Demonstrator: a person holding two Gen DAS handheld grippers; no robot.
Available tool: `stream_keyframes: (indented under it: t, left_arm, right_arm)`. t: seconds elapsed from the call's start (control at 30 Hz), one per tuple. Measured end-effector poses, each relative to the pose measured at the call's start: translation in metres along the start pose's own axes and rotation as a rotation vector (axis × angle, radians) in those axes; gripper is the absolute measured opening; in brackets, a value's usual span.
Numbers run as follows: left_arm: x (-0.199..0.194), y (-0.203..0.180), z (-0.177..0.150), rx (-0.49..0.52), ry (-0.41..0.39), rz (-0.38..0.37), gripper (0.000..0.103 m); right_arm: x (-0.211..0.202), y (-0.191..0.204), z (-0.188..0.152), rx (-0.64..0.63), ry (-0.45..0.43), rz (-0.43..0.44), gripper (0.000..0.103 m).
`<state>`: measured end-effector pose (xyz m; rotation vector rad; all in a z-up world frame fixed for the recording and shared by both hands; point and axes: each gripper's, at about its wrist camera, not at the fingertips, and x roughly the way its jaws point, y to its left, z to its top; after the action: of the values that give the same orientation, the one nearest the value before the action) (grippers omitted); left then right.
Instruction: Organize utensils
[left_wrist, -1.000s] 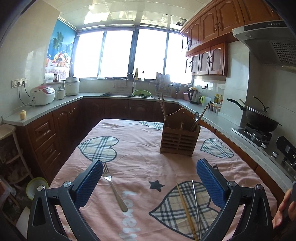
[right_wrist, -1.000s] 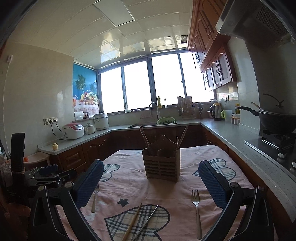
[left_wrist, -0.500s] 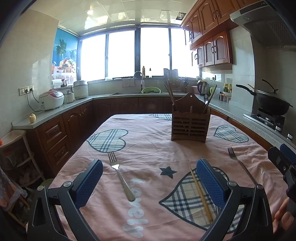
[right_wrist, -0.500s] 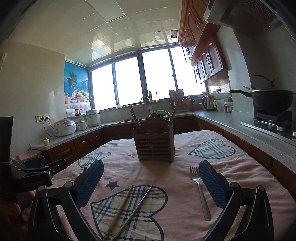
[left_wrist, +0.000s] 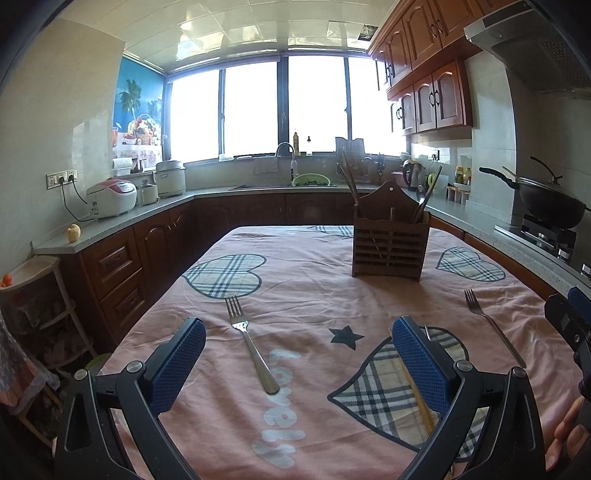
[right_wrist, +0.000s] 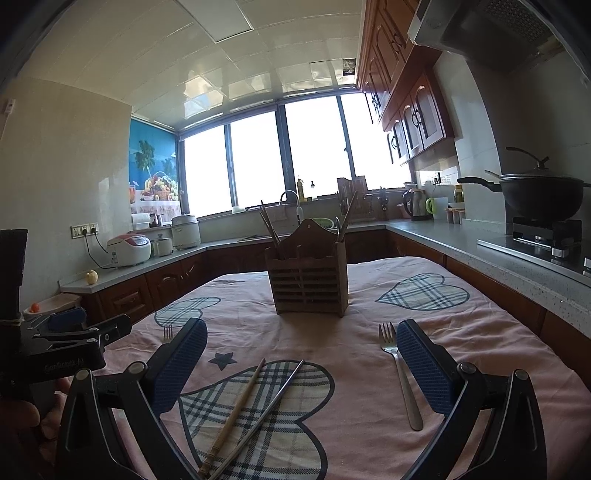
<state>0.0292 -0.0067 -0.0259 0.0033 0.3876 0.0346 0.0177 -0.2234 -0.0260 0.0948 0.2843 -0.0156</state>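
A wooden utensil holder (left_wrist: 389, 245) (right_wrist: 308, 275) stands mid-table with chopsticks and a spoon in it. On the pink cloth lie one fork (left_wrist: 251, 347), a second fork (left_wrist: 491, 328) (right_wrist: 400, 373), a wooden chopstick (right_wrist: 236, 410) and a metal chopstick (right_wrist: 266, 406). My left gripper (left_wrist: 295, 332) is open, low over the first fork, and holds nothing. My right gripper (right_wrist: 301, 332) is open and empty; the two chopsticks lie between its fingers and the second fork lies just inside its right finger. In the left wrist view the chopsticks (left_wrist: 417, 391) are partly hidden behind the right finger.
A grey counter (left_wrist: 480, 236) wraps round the table on three sides. A wok (right_wrist: 539, 192) sits on the stove at right, a rice cooker (left_wrist: 110, 199) at left, a sink (left_wrist: 291, 184) at the back. A hand (left_wrist: 565, 435) shows at the lower right.
Both grippers have come down closer to the table and levelled out. The forks, chopsticks and holder lie where they were. Both stay open.
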Motion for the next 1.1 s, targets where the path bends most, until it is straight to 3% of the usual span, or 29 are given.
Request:
stream_keyframes:
  t: [1.1]
  left_arm:
    - [-0.008, 0.005, -0.007, -0.006, -0.04, 0.011, 0.102]
  right_arm:
    - [-0.009, 0.014, 0.002, -0.027, -0.034, 0.022, 0.103]
